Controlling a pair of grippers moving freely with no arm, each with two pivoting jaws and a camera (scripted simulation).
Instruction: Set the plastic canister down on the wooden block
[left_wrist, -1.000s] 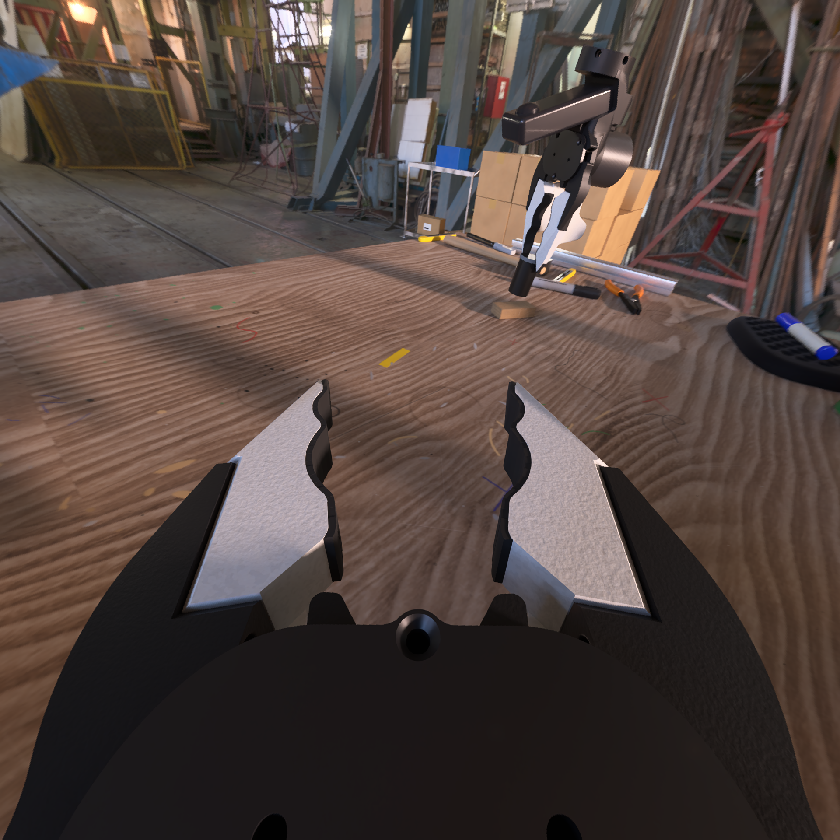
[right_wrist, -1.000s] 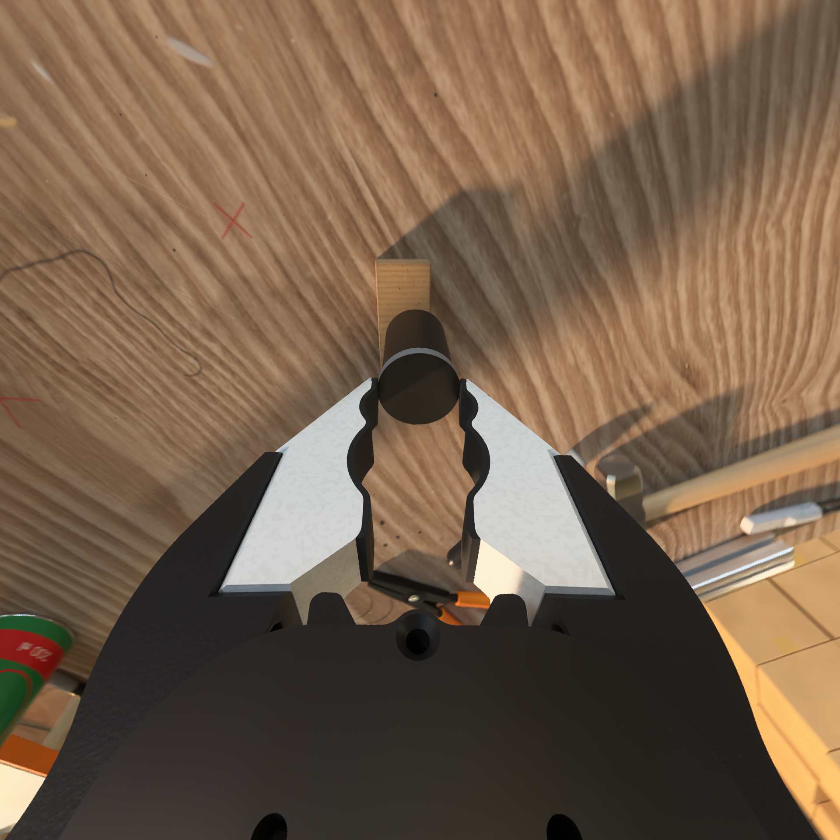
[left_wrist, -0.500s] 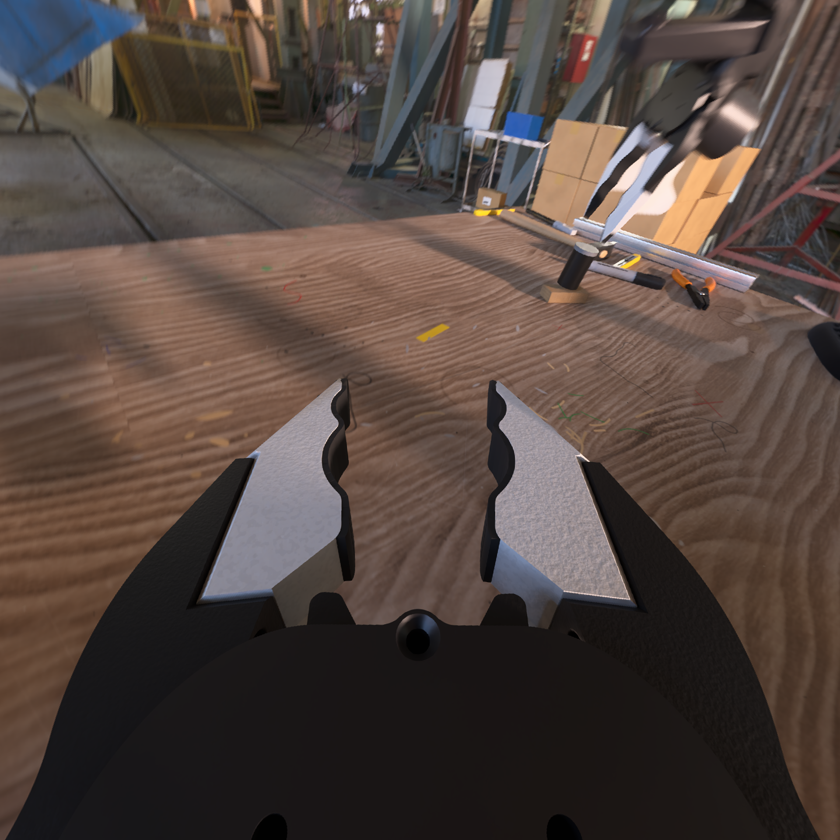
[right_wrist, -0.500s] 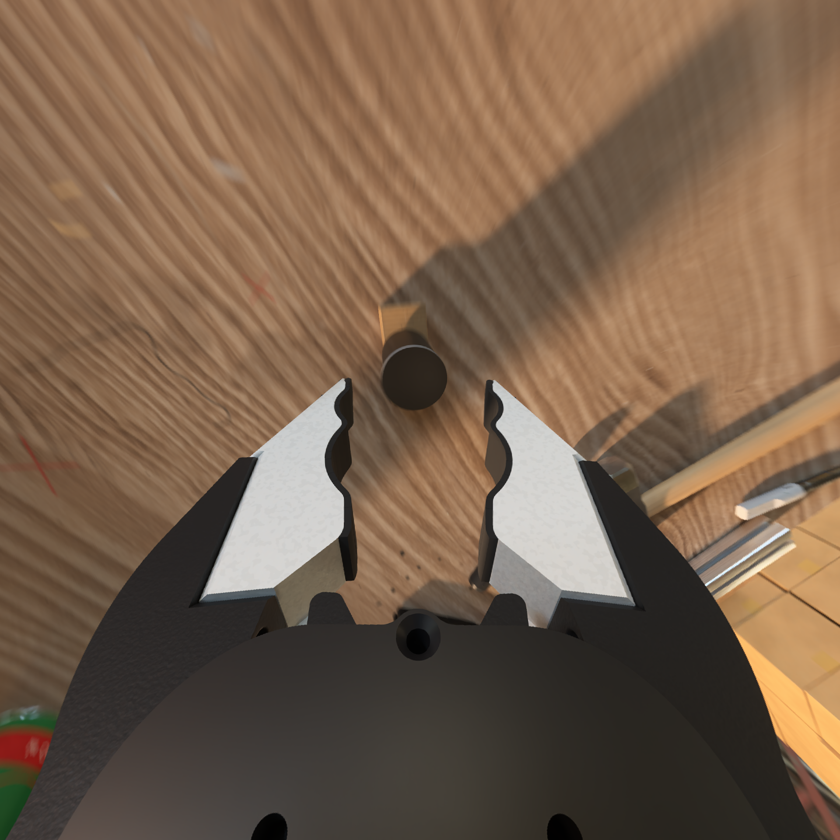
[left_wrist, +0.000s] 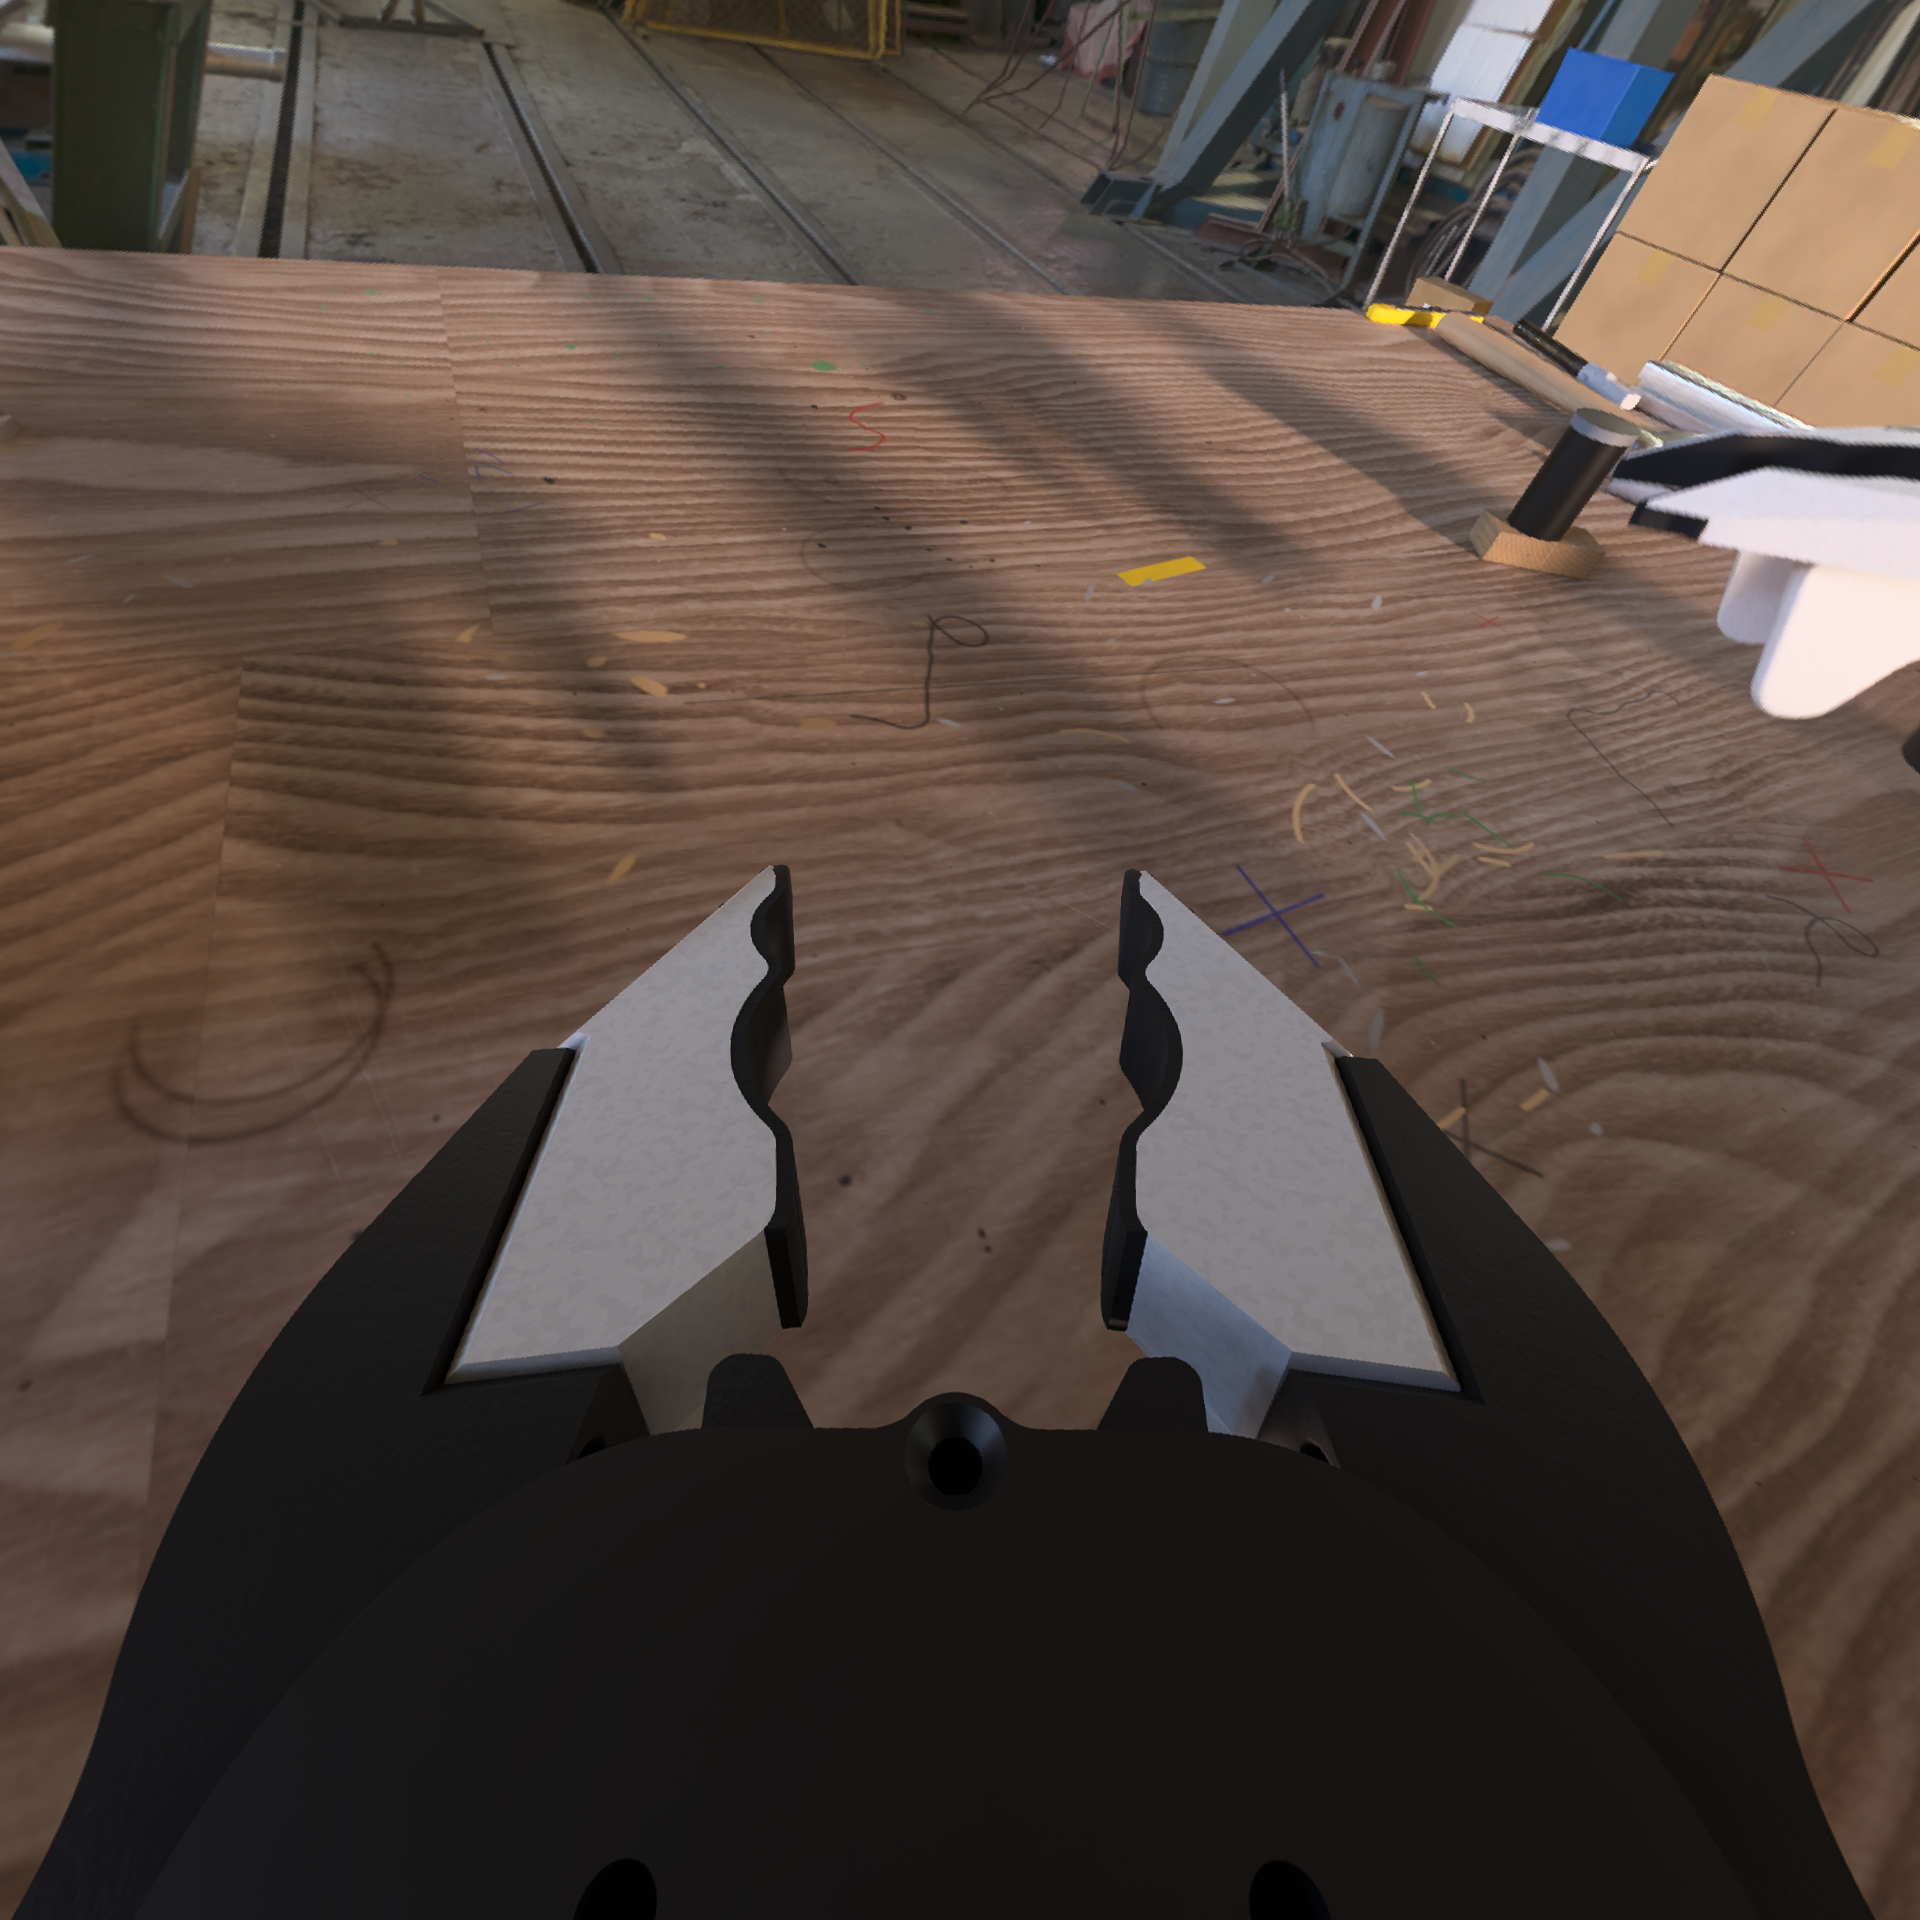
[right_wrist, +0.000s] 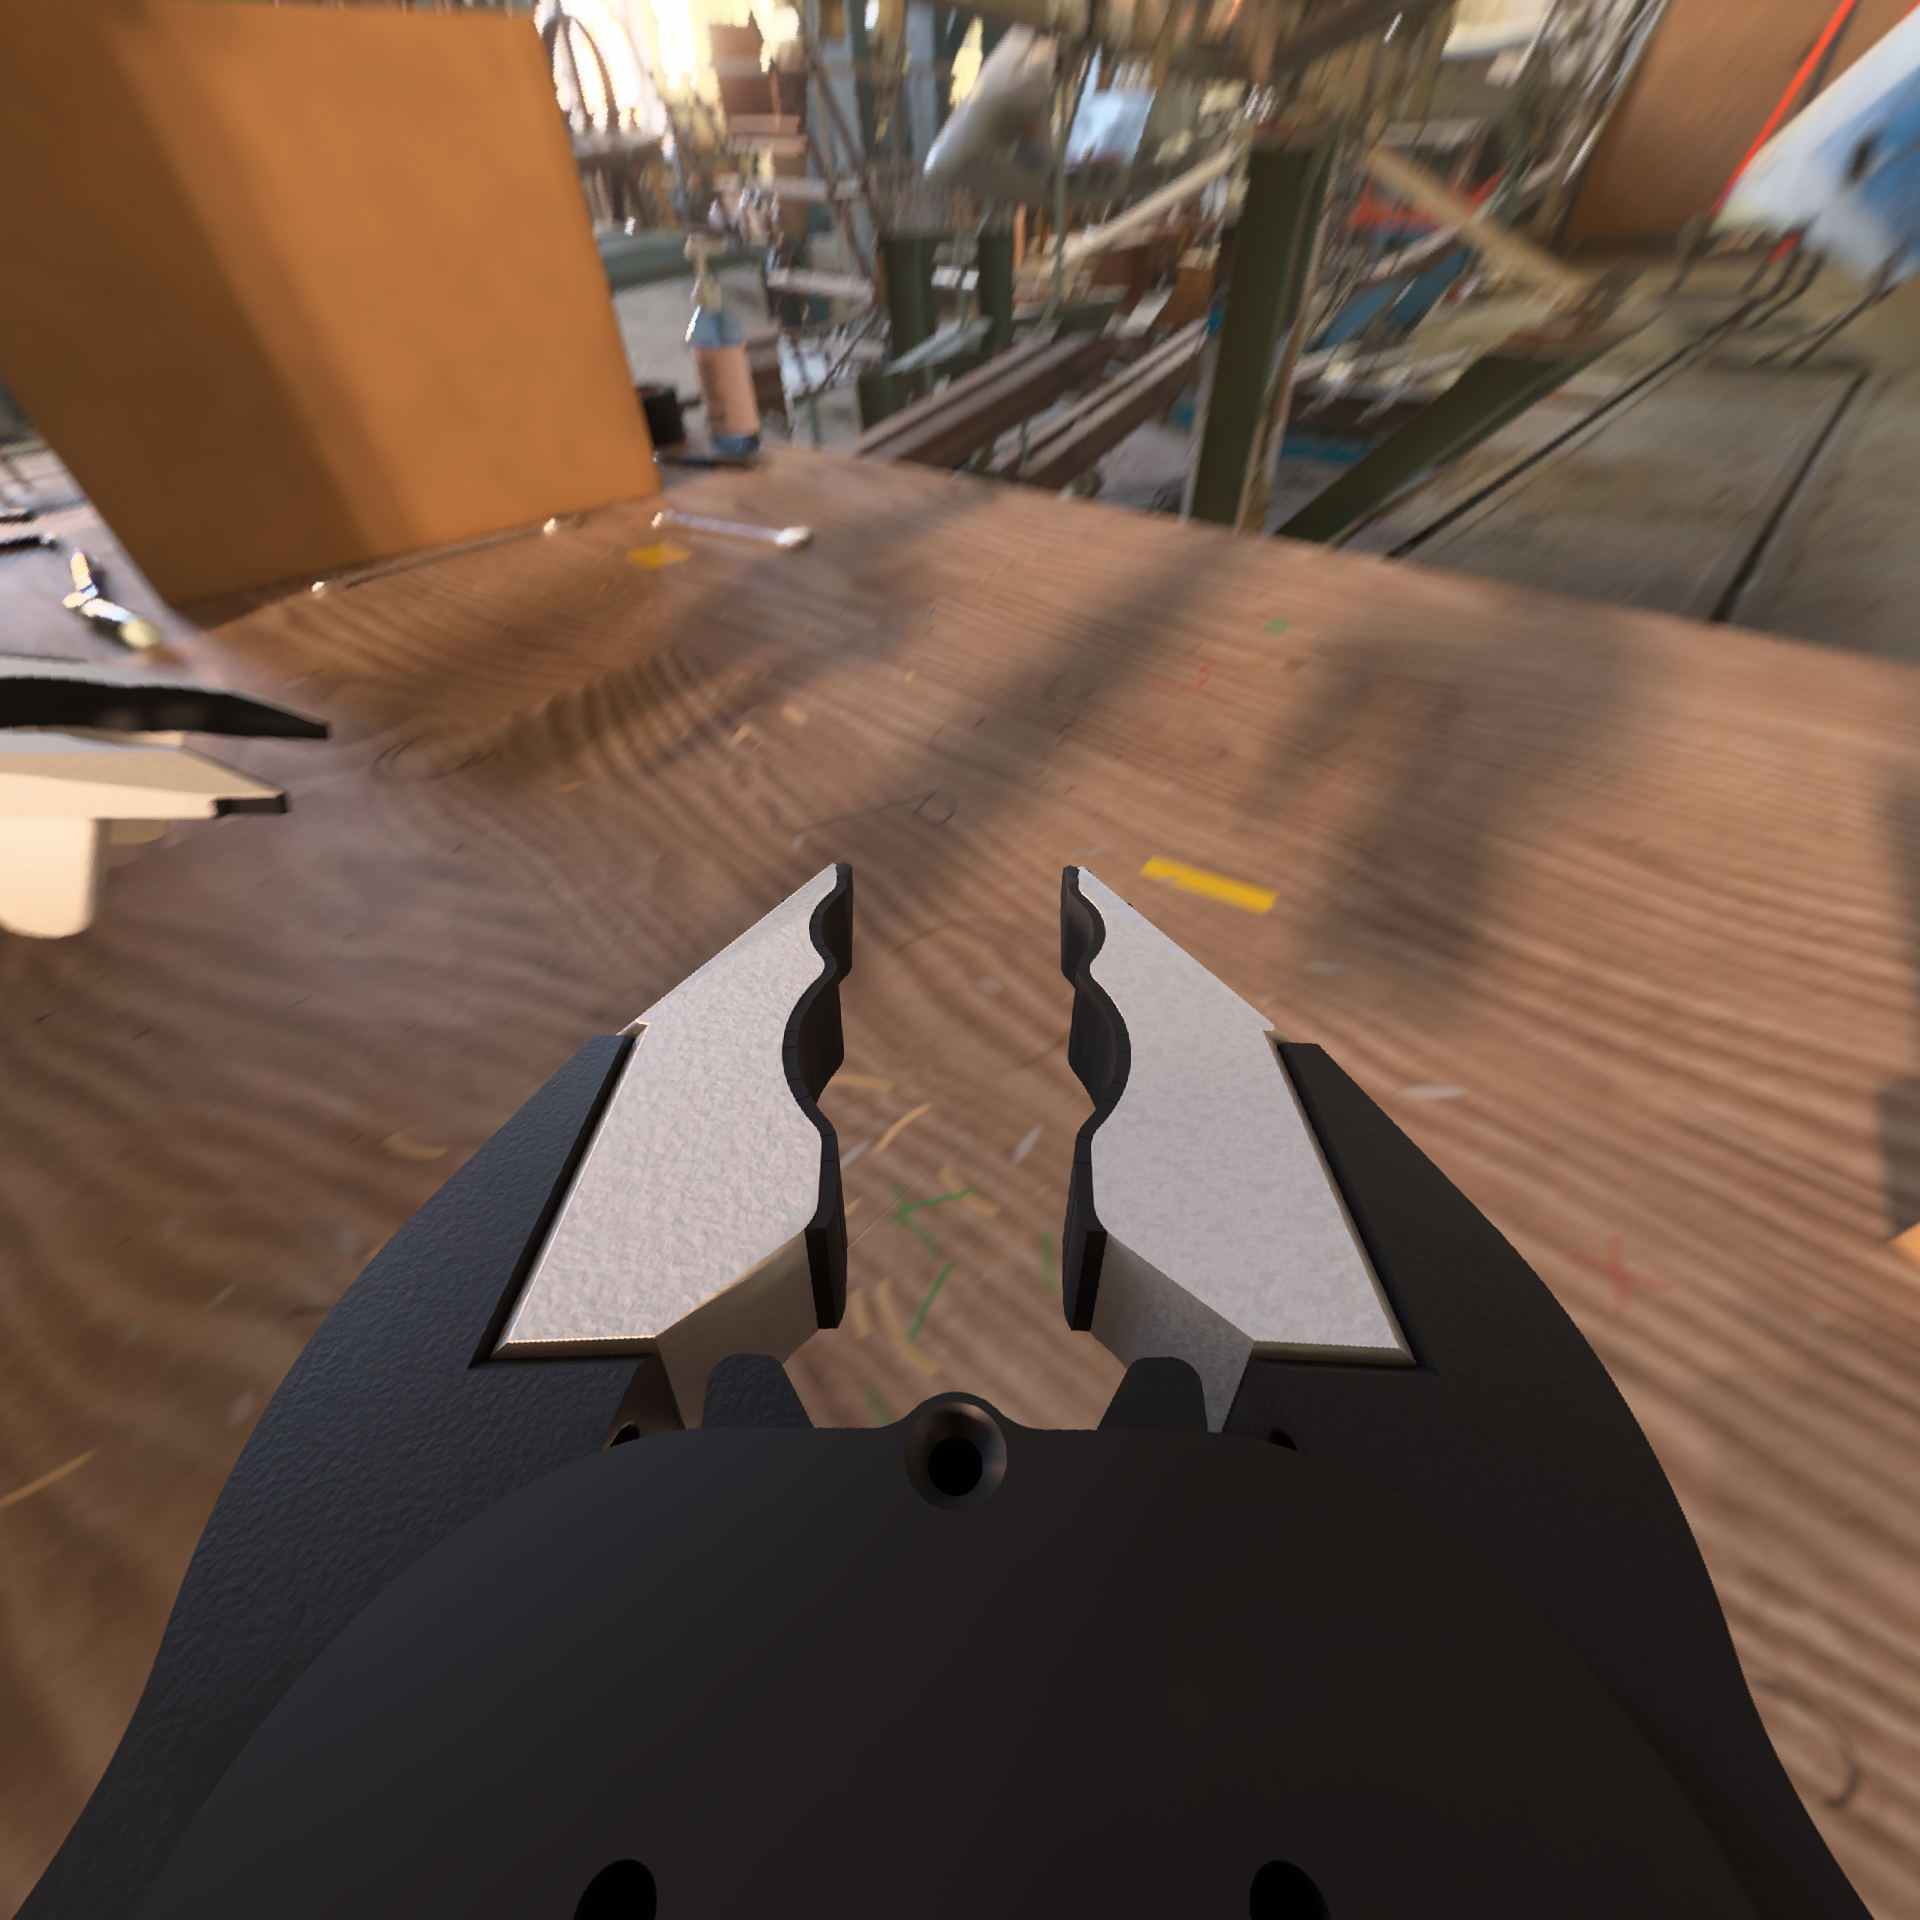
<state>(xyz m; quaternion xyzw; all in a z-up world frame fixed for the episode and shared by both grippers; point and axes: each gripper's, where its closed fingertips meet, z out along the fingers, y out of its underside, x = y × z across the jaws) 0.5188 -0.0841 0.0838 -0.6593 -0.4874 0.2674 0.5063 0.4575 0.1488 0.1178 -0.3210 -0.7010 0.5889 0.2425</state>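
Closest to us, left side: our left hand-held gripper (left_wrist: 954, 894) hovers low over the bench (left_wrist: 727, 748) with its jaws apart and nothing between them, pointed across the bare grain.
Closest to us, right side: our right hand-held gripper (right_wrist: 956, 894) also has its jaws apart and empty; a second ago they were clamped on the plastic canister, and half a second ago they had just spread around it.
Right pose: we have swung it from looking straight down at the bench to looking level across it, well clear of the drop point; the blur in its view suggests it is moving fast.
Left pose: we have turned it so that the drop point sits off at its far right instead of ahead.
Mid bench: a yellow tape scrap (left_wrist: 1161, 570) and scribbled marks lie between us and the target.
Far right: the plastic canister (left_wrist: 1564, 480) stands upright on the wooden block (left_wrist: 1536, 547), touching nothing else; the right fingertips (left_wrist: 1787, 499) show just beside it in the left wrist view.
Meaning: we judge the placement done, since the canister holds unaided after release.
Beyond the bench: cardboard boxes (left_wrist: 1766, 239) are stacked at the far edge.
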